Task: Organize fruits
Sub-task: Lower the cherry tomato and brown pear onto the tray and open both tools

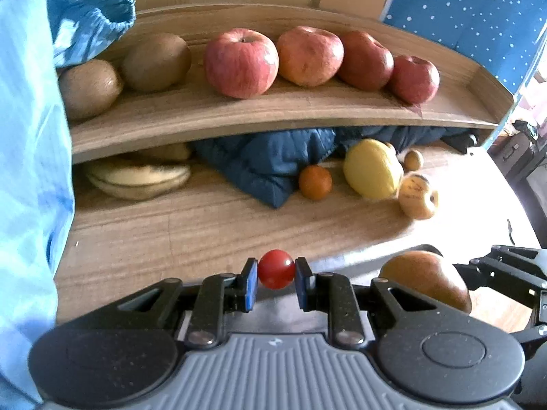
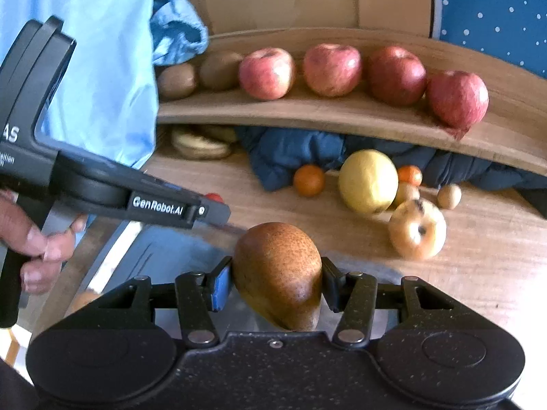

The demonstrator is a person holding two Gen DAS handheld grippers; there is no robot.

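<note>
Below the curved wooden shelf, left jaws clamp a glossy tomato; right jaws clamp a speckled pear.

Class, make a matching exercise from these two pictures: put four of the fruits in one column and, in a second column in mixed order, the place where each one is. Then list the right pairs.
Things:
1. cherry tomato
2. brown pear
3. red apples
4. bananas

Places:
A. in a row on top of the wooden shelf
B. on the table under the shelf, at the left
C. between the fingers of the left gripper
D. between the fingers of the right gripper

Pairs: 1-C, 2-D, 3-A, 4-B
</note>
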